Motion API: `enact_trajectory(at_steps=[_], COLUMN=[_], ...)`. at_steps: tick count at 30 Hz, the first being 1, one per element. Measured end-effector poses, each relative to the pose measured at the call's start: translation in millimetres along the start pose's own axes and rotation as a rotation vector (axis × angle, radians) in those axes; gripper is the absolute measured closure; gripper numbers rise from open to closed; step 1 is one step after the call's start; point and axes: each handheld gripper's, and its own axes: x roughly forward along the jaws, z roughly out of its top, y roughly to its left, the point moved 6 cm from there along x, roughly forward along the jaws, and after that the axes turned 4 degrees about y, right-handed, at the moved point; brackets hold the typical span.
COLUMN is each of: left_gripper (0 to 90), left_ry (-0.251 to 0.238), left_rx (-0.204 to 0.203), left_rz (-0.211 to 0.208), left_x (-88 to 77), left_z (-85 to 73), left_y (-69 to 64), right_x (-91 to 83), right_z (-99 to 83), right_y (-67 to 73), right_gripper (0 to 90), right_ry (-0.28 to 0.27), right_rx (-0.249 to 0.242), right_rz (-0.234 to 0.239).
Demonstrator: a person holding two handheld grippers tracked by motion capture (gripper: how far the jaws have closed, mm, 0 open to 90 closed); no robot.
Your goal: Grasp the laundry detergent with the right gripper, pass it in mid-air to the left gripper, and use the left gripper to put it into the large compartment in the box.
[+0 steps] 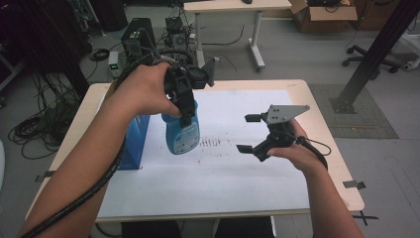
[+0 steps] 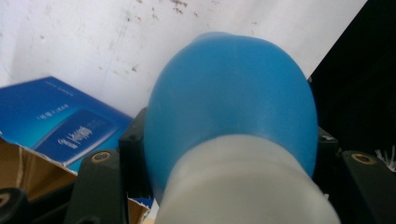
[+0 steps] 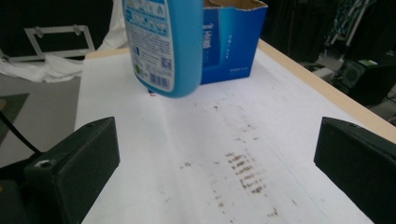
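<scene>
Two tongs work above a white surface (image 1: 223, 173). Left tongs (image 1: 185, 106) grip a blue bottle (image 1: 182, 133) by its neck, lifted clear, just beside a blue box (image 1: 134, 144). Right tongs (image 1: 252, 133) gape wide, holding nothing, near the bottle. Next, probably, carrying it toward the box.

Between your left gripper's (image 1: 187, 115) black jaws you have a sky-blue bottle (image 1: 182, 133) with a whitish neck and a white printed label. Just beyond it stands a deep blue box (image 1: 133, 141) with brown torn edges. Under your right gripper's (image 1: 247, 134) black jaws, the white sheet (image 1: 218, 178) carries brown speckled streaks.
</scene>
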Motion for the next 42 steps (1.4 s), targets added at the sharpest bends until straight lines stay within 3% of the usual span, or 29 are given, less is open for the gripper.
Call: enact_trajectory(at_steps=[3, 4, 9, 12, 15, 19, 25, 28, 35, 36, 39, 42], left_gripper=[38.0, 38.0, 38.0, 38.0, 38.0, 38.0, 38.0, 38.0, 37.9, 38.0, 37.9, 37.9], left_ry=[0.007, 0.005, 0.022, 0.038, 0.038, 0.039, 0.025, 0.027, 0.029, 0.029, 0.025, 0.013], left_rx=[-0.027, -0.072, -0.114, -0.185, -0.192, -0.255, -0.316, -0.371, -0.431, -0.448, -0.466, -0.518], left_rz=[-0.009, -0.025, -0.051, -0.076, -0.083, -0.111, -0.124, -0.133, -0.128, -0.128, -0.128, -0.136], left_x=[-2.0, -3.3, -5.5, -8.8, -10.2, -18.7, -28.9, -33.8, -44.8, -49.8, -53.5, -61.6], left_z=[-2.8, -5.0, -9.9, -14.2, -15.5, -20.9, -28.3, -35.3, -47.3, -52.2, -56.1, -65.6], left_y=[3.9, 6.3, 11.2, 16.1, 17.1, 25.2, 37.8, 49.1, 64.0, 68.8, 72.6, 82.3], right_x=[-5.3, -6.2, -12.0, -15.3, -17.7, -21.8, -24.4, -26.1, -27.7, -28.8, -29.7, -31.2], right_z=[-0.1, -0.6, -3.8, -3.9, -4.4, -5.5, -6.6, -6.5, -6.1, -4.5, -2.6, -0.3], right_y=[-3.3, -4.1, -8.8, -10.5, -12.8, -18.7, -22.4, -24.7, -28.5, -30.0, -31.1, -31.6], right_gripper=[0.2, 0.2, 0.2, 0.3, 0.3, 0.3, 0.4, 0.5, 1.1, 1.2, 1.4, 1.6], right_ry=[0.021, 0.028, 0.07, 0.078, 0.087, 0.091, 0.113, 0.151, 0.254, 0.292, 0.319, 0.373], right_rx=[0.004, 0.003, 0.013, 0.012, 0.012, 0.044, 0.037, 0.024, -0.011, -0.02, -0.027, -0.048], right_rz=[-0.008, -0.01, -0.03, -0.033, -0.037, -0.041, -0.044, -0.042, -0.028, -0.026, -0.026, -0.019])
